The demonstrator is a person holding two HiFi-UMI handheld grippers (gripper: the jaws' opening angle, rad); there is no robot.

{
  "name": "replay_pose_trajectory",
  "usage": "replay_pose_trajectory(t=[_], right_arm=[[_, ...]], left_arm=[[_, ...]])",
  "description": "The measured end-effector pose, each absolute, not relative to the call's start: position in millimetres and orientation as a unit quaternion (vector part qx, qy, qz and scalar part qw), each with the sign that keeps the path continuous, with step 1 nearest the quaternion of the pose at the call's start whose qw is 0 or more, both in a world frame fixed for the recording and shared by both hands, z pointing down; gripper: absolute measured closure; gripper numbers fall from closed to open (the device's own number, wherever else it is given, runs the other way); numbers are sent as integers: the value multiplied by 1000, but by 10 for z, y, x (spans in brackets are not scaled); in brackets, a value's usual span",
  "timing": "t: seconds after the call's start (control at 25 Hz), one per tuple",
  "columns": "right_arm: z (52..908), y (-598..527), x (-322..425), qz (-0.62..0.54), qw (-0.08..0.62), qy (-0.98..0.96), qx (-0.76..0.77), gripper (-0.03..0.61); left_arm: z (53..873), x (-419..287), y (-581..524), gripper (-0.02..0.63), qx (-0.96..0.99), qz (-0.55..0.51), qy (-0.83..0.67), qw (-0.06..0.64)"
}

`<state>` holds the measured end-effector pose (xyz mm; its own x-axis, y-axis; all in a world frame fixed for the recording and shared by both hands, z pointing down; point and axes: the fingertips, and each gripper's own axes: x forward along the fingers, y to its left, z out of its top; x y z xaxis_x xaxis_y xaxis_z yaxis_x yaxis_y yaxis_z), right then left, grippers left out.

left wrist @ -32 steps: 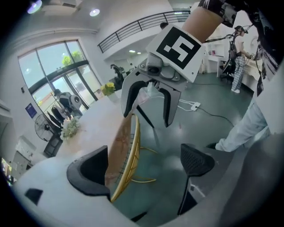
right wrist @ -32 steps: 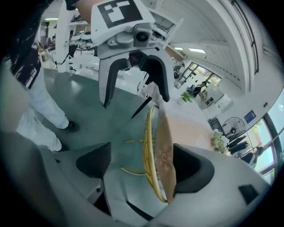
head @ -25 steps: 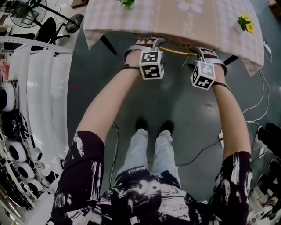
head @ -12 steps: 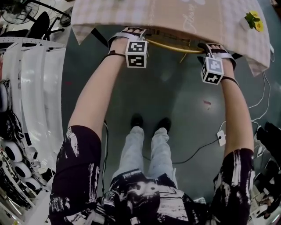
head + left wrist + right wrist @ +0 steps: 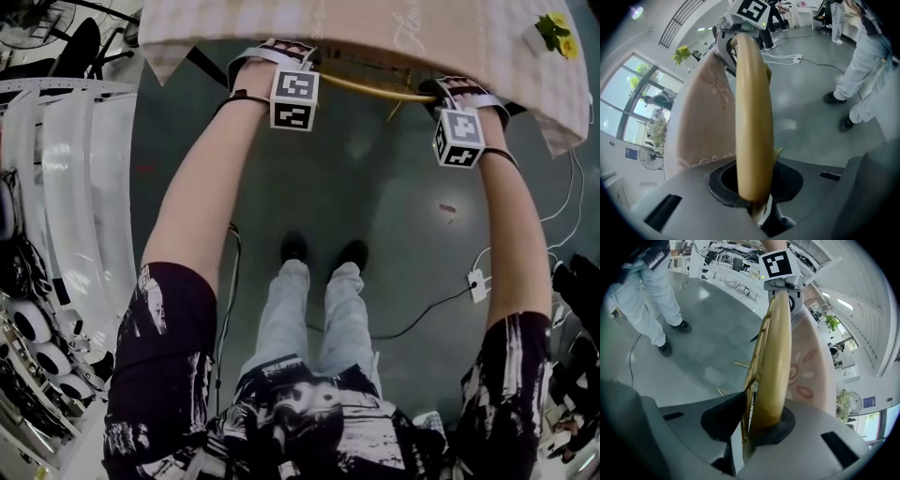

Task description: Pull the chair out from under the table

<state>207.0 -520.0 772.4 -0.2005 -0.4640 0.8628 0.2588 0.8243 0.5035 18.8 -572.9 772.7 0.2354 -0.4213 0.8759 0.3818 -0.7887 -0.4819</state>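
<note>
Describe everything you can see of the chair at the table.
Only the top of the chair shows: a curved rail, glossy tan and wood-like, with thin golden rods below it. It sits just under the edge of the pink tablecloth, which hides the rest. The left gripper and right gripper have just been closing their jaws and now clamp the rail, one near each end. Nothing else visibly touches it.

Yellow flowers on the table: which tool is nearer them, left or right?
Right. The right tool sits just below-left of the flowers; the left tool is at the far end of the chair's yellow rail. Both have just been closing on that rail.
</note>
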Motion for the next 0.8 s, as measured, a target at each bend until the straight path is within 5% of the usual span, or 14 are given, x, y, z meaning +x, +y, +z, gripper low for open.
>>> replay_pose_trajectory(t=[0.8], right_arm=[[7742, -5187, 2067, -225, 628, -743, 54, 572]], left_arm=[[7764, 174, -5683, 588, -707, -631, -29, 318]])
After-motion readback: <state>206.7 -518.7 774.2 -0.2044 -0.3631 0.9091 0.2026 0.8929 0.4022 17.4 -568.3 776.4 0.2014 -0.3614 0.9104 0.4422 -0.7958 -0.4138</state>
